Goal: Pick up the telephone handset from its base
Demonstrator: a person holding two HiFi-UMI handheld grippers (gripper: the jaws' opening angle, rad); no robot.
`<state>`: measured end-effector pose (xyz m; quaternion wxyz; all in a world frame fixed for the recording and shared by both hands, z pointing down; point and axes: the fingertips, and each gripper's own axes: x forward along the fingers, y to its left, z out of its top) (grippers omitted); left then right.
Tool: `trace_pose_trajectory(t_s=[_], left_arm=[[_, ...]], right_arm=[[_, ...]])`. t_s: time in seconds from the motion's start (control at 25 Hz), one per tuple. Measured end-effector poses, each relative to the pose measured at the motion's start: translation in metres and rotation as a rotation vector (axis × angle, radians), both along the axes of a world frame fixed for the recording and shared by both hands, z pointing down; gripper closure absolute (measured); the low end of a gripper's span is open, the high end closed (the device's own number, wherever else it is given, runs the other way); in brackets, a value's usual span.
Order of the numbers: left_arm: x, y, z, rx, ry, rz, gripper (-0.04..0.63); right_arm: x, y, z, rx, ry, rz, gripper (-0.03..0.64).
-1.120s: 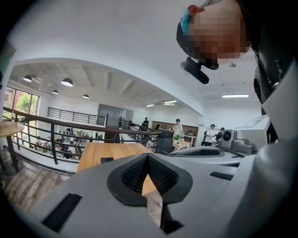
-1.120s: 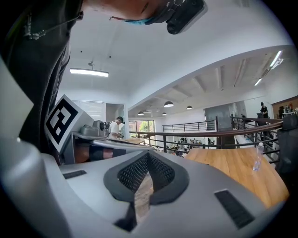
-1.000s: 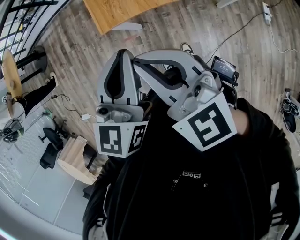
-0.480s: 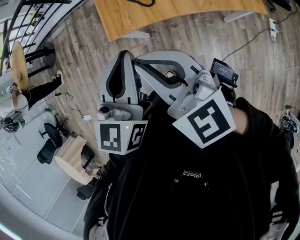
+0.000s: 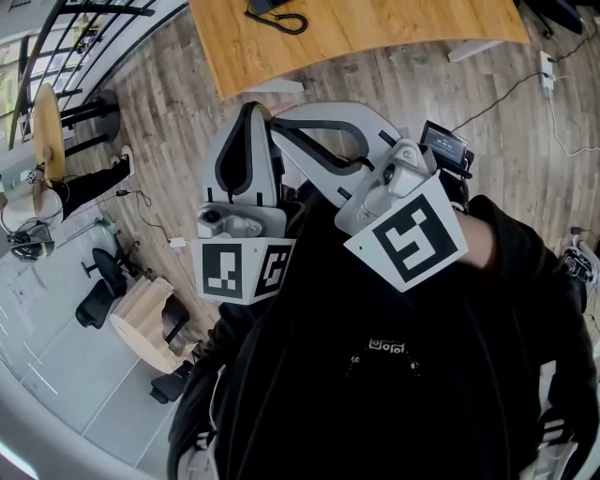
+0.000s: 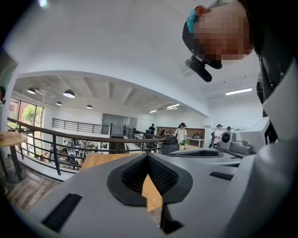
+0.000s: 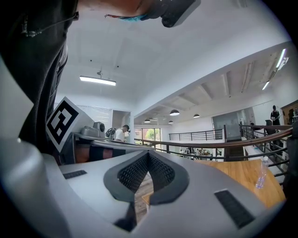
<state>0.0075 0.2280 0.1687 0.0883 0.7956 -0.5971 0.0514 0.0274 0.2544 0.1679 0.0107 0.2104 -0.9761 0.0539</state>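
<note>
Left gripper (image 6: 148, 155) and right gripper (image 7: 148, 153) are both closed and empty; black telephone (image 5: 274, 13) sits near wooden table's (image 5: 394, 28) left end.

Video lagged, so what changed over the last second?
The wooden table has slid further into the head view, and a black corded telephone now shows on it at the top edge. The left hand-held gripper and the right hand-held gripper stay shut, empty, side by side.

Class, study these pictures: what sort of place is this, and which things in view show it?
Probably an open-plan office, perhaps on an upper level: a long wooden desk on plank flooring, black office chairs, and a railing with people and more desks beyond it.
</note>
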Motion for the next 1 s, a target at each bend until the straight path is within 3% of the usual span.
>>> trace_pose_trajectory(t_s=[0.48, 1.0], left_arm=[[0.017, -0.016, 0.0, 0.0, -0.004, 0.048, 0.591], [0.012, -0.053, 0.001, 0.015, 0.02, 0.147, 0.591]], right_arm=[[0.016, -0.015, 0.001, 0.005, -0.003, 0.026, 0.598], [0.007, -0.052, -0.001, 0.03, 0.043, 0.142, 0.598]])
